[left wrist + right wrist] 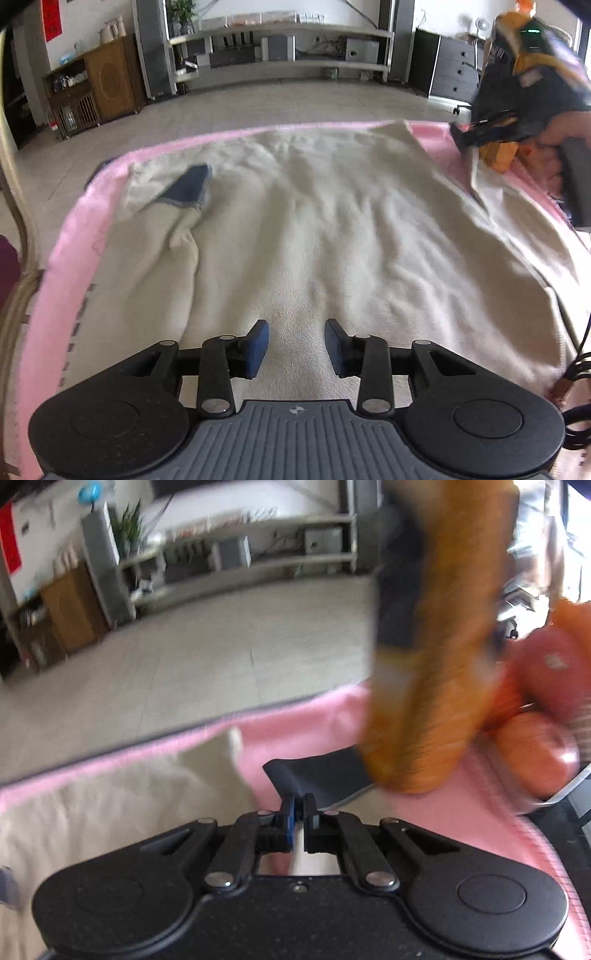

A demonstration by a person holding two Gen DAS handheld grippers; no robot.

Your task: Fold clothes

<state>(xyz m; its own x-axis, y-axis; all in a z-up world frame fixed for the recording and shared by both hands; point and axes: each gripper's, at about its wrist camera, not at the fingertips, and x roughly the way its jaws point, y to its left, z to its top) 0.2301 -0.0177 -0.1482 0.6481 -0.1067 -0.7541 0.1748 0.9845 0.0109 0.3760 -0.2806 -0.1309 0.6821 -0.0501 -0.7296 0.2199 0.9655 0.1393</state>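
Right edge pinched, left side waiting

We see the cream garment [295, 221] spread flat on the pink cover [66, 236], its length running away from us. Our right gripper [299, 805] sits at the garment's right edge, fingers nearly together; whether cloth is caught we cannot tell. Our left gripper [297, 345] hovers over the near hem, fingers narrowly apart, empty. The fold likely goes right to left

Left gripper [296, 347] low centre of frame, jaws parted, nothing between. Right gripper [298, 810] lower centre, jaws nearly closed.
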